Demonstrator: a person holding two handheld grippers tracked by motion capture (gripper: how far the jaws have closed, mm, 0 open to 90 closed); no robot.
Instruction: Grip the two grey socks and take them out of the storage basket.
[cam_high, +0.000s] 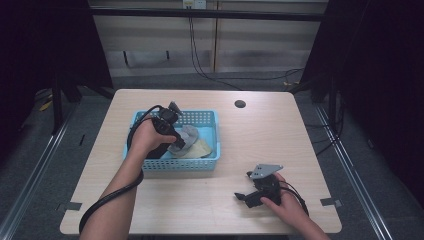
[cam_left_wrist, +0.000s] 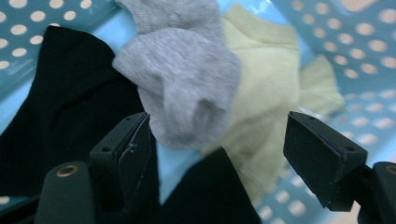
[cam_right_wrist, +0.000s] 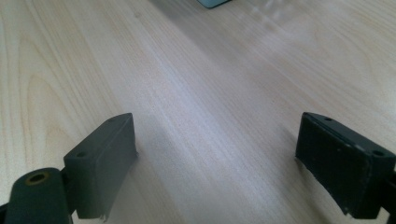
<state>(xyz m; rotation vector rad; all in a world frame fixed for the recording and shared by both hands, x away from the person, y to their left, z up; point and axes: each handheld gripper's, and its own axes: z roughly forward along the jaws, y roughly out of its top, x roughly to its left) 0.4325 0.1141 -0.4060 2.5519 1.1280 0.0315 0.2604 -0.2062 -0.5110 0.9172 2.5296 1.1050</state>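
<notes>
My left gripper (cam_left_wrist: 217, 140) has its jaws spread wide just above a crumpled grey knit sock (cam_left_wrist: 182, 88), which lies on a pale yellow sock (cam_left_wrist: 266, 93) beside a black sock (cam_left_wrist: 60, 107) in the perforated light-blue plastic basket (cam_high: 200, 166). My right gripper (cam_right_wrist: 215, 163), equally released, hovers over bare light wooden table (cam_right_wrist: 210, 93).

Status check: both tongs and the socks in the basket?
Left tongs open, over grey sock in blue basket. Right tongs open, empty, over bare table. Black sock and yellow sock crowd the grey one.
</notes>
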